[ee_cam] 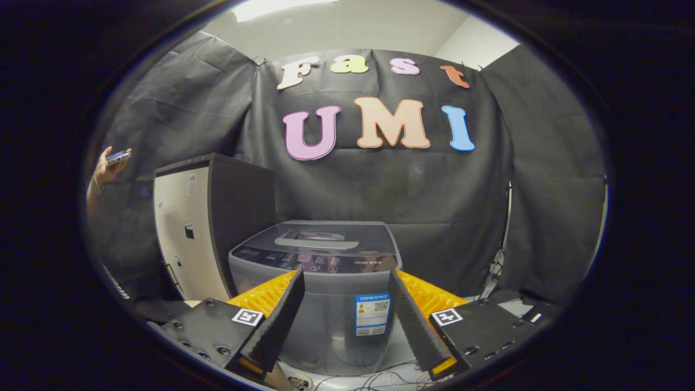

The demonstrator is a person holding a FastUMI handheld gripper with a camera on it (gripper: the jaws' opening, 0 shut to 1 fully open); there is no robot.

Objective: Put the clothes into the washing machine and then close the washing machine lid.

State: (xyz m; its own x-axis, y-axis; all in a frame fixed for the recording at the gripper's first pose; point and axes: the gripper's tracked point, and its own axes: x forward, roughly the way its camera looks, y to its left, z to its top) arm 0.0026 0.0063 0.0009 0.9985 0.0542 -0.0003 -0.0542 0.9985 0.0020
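Note:
A grey top-loading washing machine stands ahead of my fingers on the floor, its dark glass lid lying flat and shut. My gripper is open, its two black ribbed fingers spread wide with orange backing behind them. Nothing is between them. The fingertips frame the machine's control panel, and the machine sits some way beyond them.
A dark cabinet with a pale door stands just left of the machine. A person's hand holding a phone reaches in further left. Cables lie on the floor in front of the machine. A stand rises at the right.

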